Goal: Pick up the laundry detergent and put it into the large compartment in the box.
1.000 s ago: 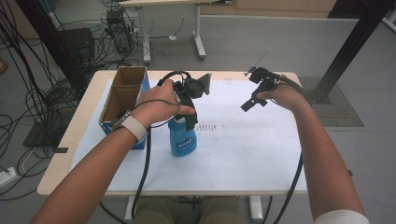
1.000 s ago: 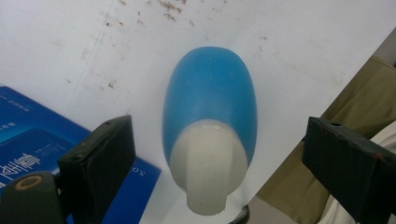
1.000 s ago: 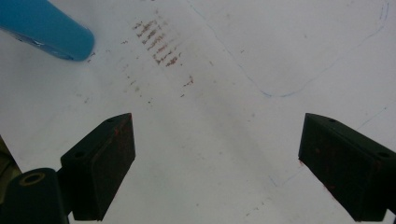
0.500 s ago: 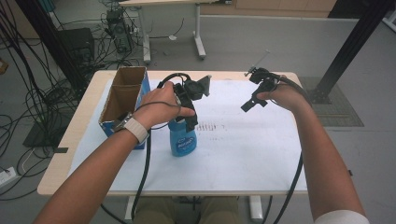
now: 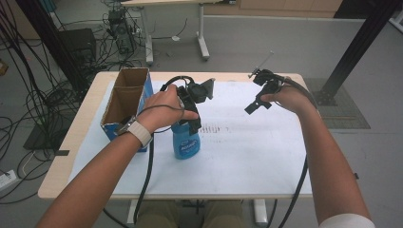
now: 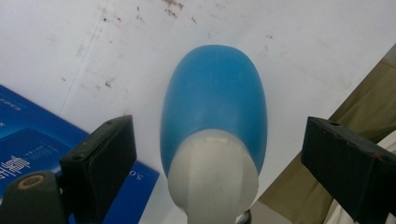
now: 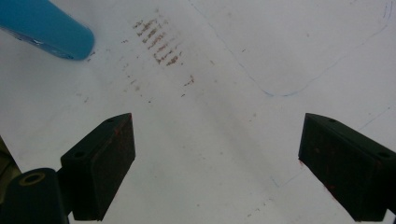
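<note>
Blue bottle [image 6: 212, 105], pre-grasp: left hand-held gripper [image 6: 219, 154] spread astride its white cap [image 6: 212, 179].
Next: close squarely on it; right hand-held gripper [image 7: 217, 158] spread, idle.

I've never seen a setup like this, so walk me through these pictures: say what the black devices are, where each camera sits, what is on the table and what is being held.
A person sits at a table covered in white and holds a hand-operated, two-jaw gripper in each hand. The high view looks down from above the person. The other two pictures come from small cameras riding on the grippers, looking along their black jaws.

On the table stand a blue bottle with a pale cap and an open cardboard box with blue sides.

The left gripper hangs over the bottle, its jaws open to either side of the cap without touching it, so nothing is gripped. The right gripper hovers open over a bare part of the table, holding nothing.
</note>
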`<state>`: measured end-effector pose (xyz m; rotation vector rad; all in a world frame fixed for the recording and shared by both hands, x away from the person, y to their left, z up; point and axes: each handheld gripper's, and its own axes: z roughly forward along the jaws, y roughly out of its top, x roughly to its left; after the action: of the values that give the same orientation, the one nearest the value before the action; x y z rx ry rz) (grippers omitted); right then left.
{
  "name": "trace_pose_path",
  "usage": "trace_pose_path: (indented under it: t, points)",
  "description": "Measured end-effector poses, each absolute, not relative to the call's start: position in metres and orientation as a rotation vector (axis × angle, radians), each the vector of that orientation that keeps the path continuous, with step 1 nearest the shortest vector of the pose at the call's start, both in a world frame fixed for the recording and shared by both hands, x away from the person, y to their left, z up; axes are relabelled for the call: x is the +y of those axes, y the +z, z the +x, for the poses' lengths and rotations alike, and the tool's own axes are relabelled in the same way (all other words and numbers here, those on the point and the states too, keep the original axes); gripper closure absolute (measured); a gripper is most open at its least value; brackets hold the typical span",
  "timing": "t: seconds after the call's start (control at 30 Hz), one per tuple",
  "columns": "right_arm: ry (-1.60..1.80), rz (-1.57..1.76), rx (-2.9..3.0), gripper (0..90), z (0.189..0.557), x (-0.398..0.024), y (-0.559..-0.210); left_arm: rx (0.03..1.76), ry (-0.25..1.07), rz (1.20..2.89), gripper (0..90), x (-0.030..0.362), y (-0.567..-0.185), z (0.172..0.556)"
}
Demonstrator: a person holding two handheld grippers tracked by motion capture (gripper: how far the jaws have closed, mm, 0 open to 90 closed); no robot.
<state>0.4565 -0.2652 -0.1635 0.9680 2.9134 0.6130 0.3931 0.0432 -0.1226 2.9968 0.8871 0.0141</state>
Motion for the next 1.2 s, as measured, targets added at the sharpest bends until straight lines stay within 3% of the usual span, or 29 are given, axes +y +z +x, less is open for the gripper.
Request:
trace_pose_path:
  t: [1.2]
  points:
    - [0.615,0.970,2.907,10.9,0.4553,-0.2664,-0.1631,0.906,0.014,2.985,10.9,0.0454,-0.1230,0.3940]
